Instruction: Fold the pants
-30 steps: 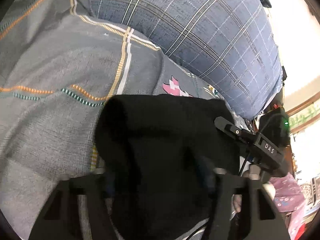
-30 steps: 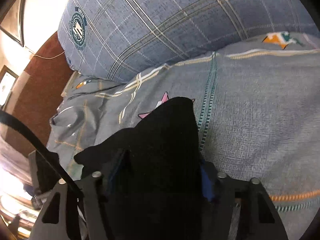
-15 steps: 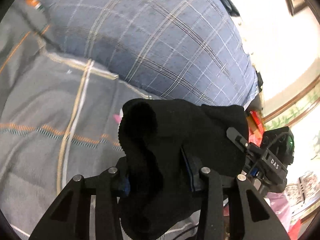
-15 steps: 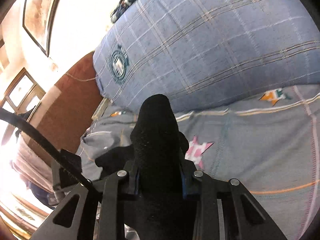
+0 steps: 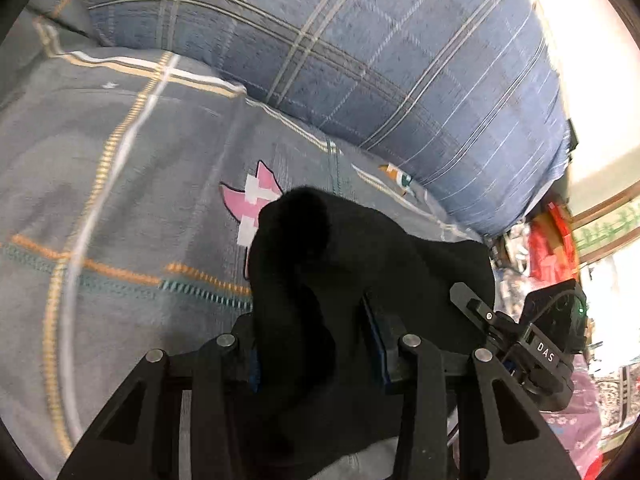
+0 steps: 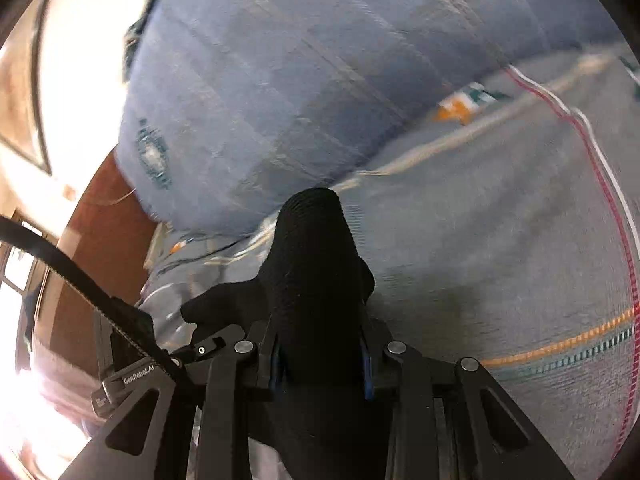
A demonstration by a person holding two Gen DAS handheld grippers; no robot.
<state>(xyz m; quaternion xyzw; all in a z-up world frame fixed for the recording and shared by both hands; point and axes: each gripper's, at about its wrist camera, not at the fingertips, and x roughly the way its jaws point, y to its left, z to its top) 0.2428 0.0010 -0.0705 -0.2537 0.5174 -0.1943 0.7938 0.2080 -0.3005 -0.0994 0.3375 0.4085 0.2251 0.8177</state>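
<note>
Left wrist view: my left gripper (image 5: 316, 356) sits low at the frame's bottom, fingers pointing forward over the bed, clamped on a thick bunch of the black pants (image 5: 360, 280). The cloth fills the gap between the blue pads and mounds up above them, then spreads toward my right, where it partly covers the other tool. Beyond the bunch lies the grey sheet (image 5: 120, 208) with its orange and teal stitching and a pink patch (image 5: 252, 204). Farther back rises the blue plaid pillow (image 5: 360, 60).

Right wrist view: my right gripper (image 6: 320, 360) is likewise low and pointed forward, pinching a narrower, ribbed hump of the pants (image 6: 316, 264) that stands upright between the fingers. A flap of the cloth trails off to the left. This view alone shows a black cable (image 6: 60, 260) crossing the lower left, and brown wood behind it. Only the left wrist view shows the pink patch and red clutter at the far right. The sheet (image 6: 500, 240) and pillow (image 6: 320, 80) are motion-blurred here, so the pillow's emblem is unreadable. In both views the pants hide the fingertips, and their lower part is cut off by the frame's bottom edge.
</note>
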